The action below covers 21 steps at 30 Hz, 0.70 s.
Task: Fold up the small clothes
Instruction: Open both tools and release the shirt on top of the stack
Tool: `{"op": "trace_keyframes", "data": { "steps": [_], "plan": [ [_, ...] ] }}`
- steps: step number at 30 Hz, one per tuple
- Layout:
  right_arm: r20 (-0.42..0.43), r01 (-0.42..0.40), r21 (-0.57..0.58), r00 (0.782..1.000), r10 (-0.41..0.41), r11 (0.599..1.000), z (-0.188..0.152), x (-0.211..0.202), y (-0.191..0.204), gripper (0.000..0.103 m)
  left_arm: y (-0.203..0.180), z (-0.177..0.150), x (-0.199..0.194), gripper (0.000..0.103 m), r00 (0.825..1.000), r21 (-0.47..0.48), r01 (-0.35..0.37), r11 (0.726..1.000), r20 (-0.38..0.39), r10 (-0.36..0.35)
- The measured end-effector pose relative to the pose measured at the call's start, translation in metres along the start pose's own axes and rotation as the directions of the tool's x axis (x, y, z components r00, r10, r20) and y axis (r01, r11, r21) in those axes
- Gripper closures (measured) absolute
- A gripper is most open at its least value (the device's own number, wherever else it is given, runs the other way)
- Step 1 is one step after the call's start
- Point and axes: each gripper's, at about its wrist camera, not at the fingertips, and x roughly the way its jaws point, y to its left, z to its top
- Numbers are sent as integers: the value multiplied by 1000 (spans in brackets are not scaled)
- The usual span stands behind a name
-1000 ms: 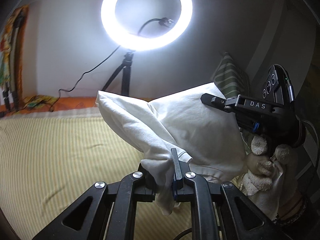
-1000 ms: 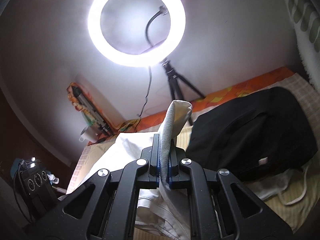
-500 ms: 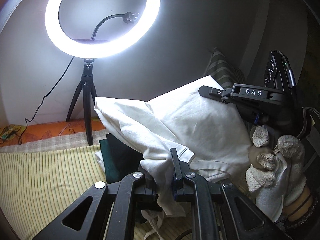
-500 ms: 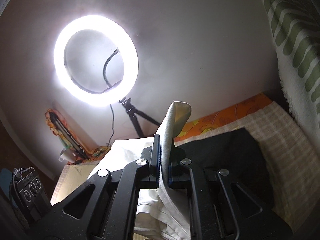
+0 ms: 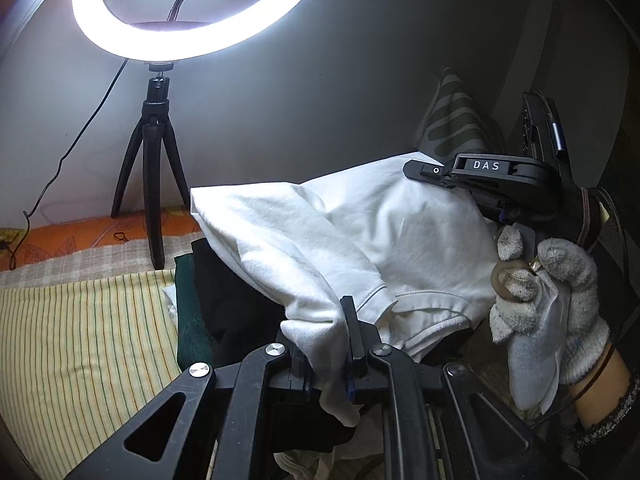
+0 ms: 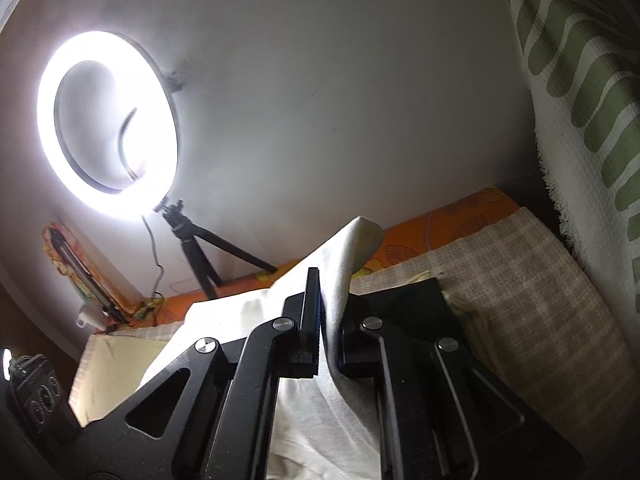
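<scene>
White cloth garment [image 5: 360, 240] hangs in the air between the two grippers, stretched roughly level across the left wrist view, its long axis running from the bunched hem at lower centre up to the corner at the right. The left gripper [image 5: 329, 354] has its jaws pressed together on a gathered fold of the hem, with cloth spilling out below the fingers. The right gripper [image 6: 329, 320] pinches another corner of the same garment, and a peak of fabric stands up past its fingertips; in the left wrist view that tool appears side-on, marked DAS, held by a hand in a knitted work glove [image 5: 548, 292].

Directly beneath the raised garment lies a dark pile of clothes [image 5: 224, 308], black over green, resting on a bed with a yellow striped sheet [image 5: 80, 340] and a checked beige blanket [image 6: 532, 288]. An orange patterned cover [image 5: 80, 236] runs along the wall edge. A lit ring light [image 5: 192, 8] on a small black tripod [image 5: 154, 176] stands on the bed by the wall, behind the garment's far fold. A green-and-white patterned towel [image 6: 580, 80] hangs at the right, close beside the right gripper.
</scene>
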Motion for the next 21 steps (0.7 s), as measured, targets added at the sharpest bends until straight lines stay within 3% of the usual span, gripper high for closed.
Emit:
{"op": "trace_keyframes", "data": {
  "steps": [2,4,8,10,12,14,16,21],
  "plan": [
    [-8,52,-4,999,-52,999,-1,4,-7,95,-1,0,1,93,1000,13,-16,1000,-9,16],
    [-15,94,-13,995,-94,995,-1,7,-12,92,-1,1,-1,79,999,17,-31,999,-13,31],
    [-4,143,-18,990,-143,990,1,5,-18,55,-9,1,-8,57,998,70,-58,996,0,58],
    [7,129,-18,992,-129,991,2,1,-18,53,-14,0,-12,38,997,107,-73,992,10,72],
    [11,140,-25,990,-139,990,3,-3,-17,51,-19,-2,-17,27,997,131,-83,988,19,81],
    [11,131,-29,991,-131,991,2,-7,-13,47,-24,-2,-21,24,996,150,-93,984,24,90],
    [17,131,-30,991,-131,991,1,-12,-10,43,-27,0,-25,13,995,161,-102,982,31,99],
    [31,128,-43,991,-127,991,0,-24,2,35,-35,1,-40,3,990,180,-138,974,66,128]
  ]
}}
